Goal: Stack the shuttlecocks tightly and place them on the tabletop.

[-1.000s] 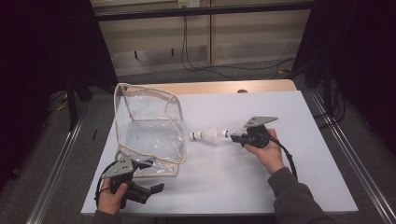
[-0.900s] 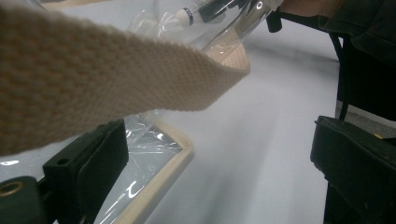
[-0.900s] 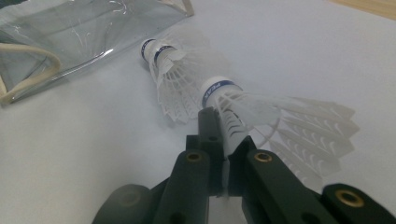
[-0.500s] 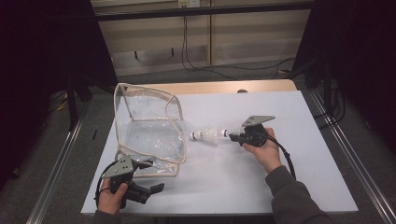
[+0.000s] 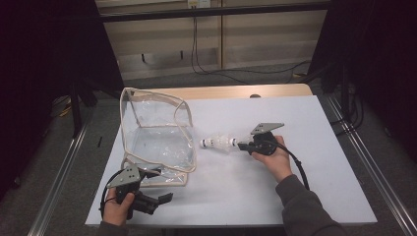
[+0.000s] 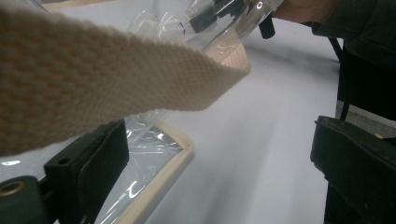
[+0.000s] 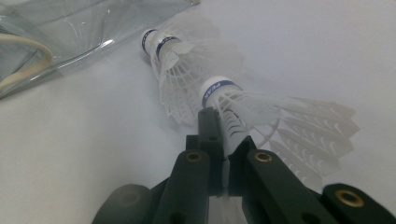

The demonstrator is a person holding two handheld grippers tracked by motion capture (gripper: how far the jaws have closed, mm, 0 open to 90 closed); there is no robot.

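Note:
A clear plastic bag with beige trim stands open on the white table. My right gripper lies level just right of the bag and points at it. It is shut on the feather skirt of a white shuttlecock, and more shuttlecocks are nested ahead of that one. The stack's tip lies close to the bag's right side. My left gripper sits at the bag's near corner, open, with the bag's beige edge lying between its jaws. A beige strap hangs close in front of the left gripper view.
Metal rails run along both sides of the table, with dark floor beyond them. The right gripper's cable trails back over the person's sleeve. A wooden strip borders the table's far edge.
The right gripper with the shuttlecocks has edged slightly left towards the bag. The left gripper has stayed where it was.

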